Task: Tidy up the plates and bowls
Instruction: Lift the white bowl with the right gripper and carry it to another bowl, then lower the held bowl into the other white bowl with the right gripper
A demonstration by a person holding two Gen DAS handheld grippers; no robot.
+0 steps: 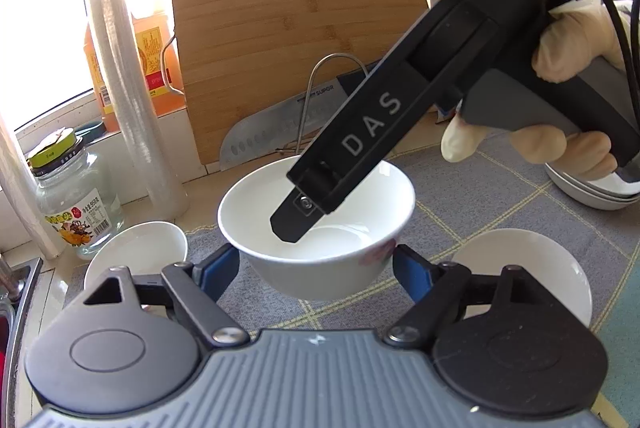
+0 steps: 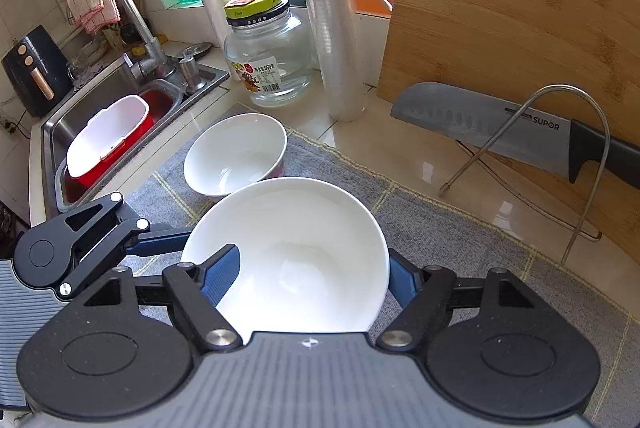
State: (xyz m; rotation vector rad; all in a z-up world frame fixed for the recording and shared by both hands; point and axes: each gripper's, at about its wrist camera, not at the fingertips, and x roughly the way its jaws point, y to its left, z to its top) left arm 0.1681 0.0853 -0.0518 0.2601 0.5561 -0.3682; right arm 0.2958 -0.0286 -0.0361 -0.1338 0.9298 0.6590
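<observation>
White porcelain, a deep bowl (image 1: 316, 228) sits between both tools over the grey checked mat (image 1: 480, 196). The left gripper (image 1: 316, 268) has its blue pads against the bowl's outer sides. The right gripper (image 2: 304, 276) straddles the wall at five o'clock, one finger (image 1: 296, 216) inside; whether it presses I cannot tell. A second bowl (image 2: 236, 152) stands at eleven o'clock, a cleaver (image 2: 500, 128) at two o'clock.
</observation>
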